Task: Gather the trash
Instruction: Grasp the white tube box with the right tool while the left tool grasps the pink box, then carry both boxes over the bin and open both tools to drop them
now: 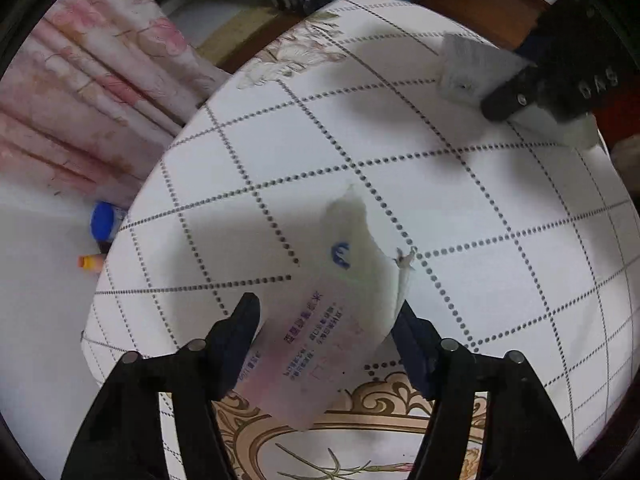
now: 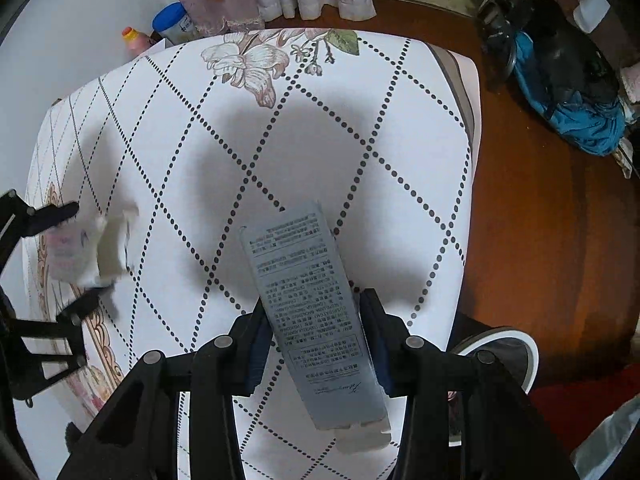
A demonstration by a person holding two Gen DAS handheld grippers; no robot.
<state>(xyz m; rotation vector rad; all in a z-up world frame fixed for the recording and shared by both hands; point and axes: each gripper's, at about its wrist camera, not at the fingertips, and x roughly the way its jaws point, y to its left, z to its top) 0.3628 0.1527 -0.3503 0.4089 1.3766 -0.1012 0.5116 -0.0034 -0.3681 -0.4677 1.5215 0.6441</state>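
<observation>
Above the tablecloth (image 1: 460, 208), your left gripper (image 1: 326, 318) pinches a torn white packet (image 1: 320, 320) while your right gripper (image 2: 314, 314) clamps a grey carton (image 2: 308, 304); either slim piece could slip sideways if you tilt.

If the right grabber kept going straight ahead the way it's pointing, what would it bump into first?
Probably the patterned tablecloth. The right gripper, shut on the grey carton, tilts toward the bare cloth ahead; depth is unclear.
</observation>
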